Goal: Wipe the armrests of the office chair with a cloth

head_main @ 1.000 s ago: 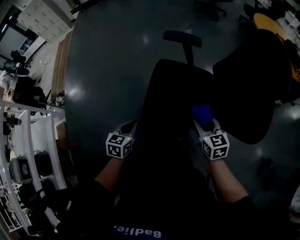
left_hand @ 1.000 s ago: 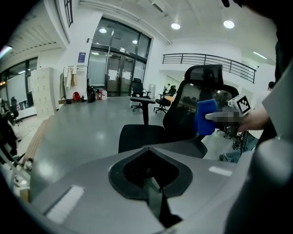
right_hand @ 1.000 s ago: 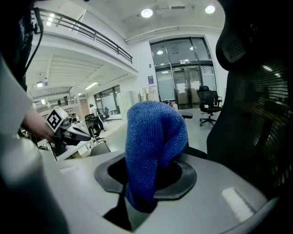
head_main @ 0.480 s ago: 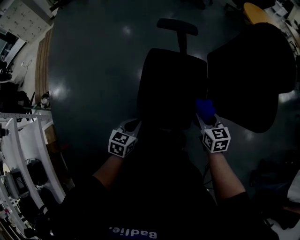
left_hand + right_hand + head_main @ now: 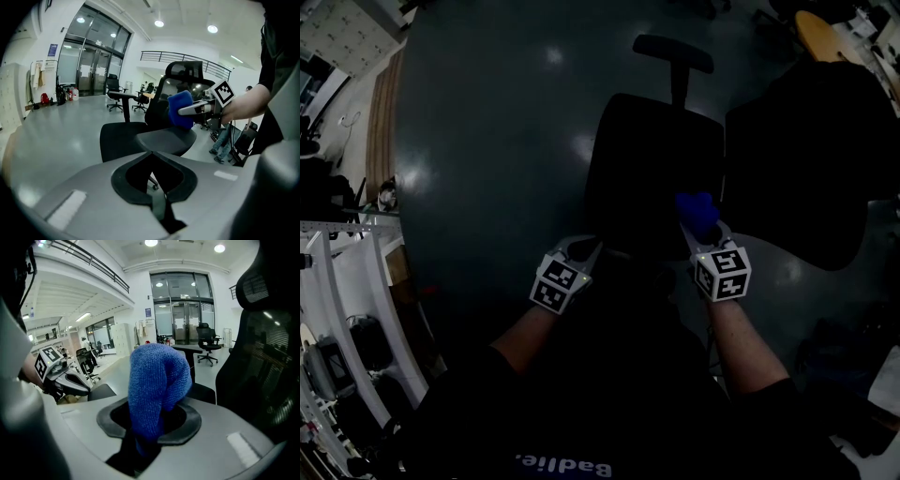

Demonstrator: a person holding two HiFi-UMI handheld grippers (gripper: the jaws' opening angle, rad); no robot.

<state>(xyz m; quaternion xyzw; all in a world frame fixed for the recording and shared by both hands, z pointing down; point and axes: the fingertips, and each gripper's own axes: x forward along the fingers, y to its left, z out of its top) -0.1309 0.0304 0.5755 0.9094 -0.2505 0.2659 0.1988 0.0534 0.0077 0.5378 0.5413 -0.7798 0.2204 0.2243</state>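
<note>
Blue cloth [image 5: 157, 380]: a looped terry weave, bunched up. It is clamped low in the right gripper, stands up out of the jaws and folds over at the top. In the head view it sits at the right edge of the office chair's back.
Right gripper [image 5: 705, 232]: its jaws are closed on the cloth. The marker cube faces the person, whose forearm is bare.
Left gripper [image 5: 151, 153]: its jaws are together, the black pads meet at the tips, and nothing is between them. In the head view it is at the chair's left side, roughly level with the right gripper.
Office chair [image 5: 656, 169]: black, in front of the person and between the two grippers.
Headrest [image 5: 673, 52]: on a thin stem at the chair's far end.
Armrest [image 5: 164, 139]: a dark grey pad just beyond the left gripper's tips. The cloth shows right above its far end, but I cannot tell whether they touch.
Second chair [image 5: 806, 159]: black, just to the right of the first.
Floor [image 5: 487, 141]: dark grey and glossy, with spots of reflected light.
White racks [image 5: 356, 272]: along the left edge of the head view.
Glass doors [image 5: 180, 310]: tall and lit, far behind the cloth.
</note>
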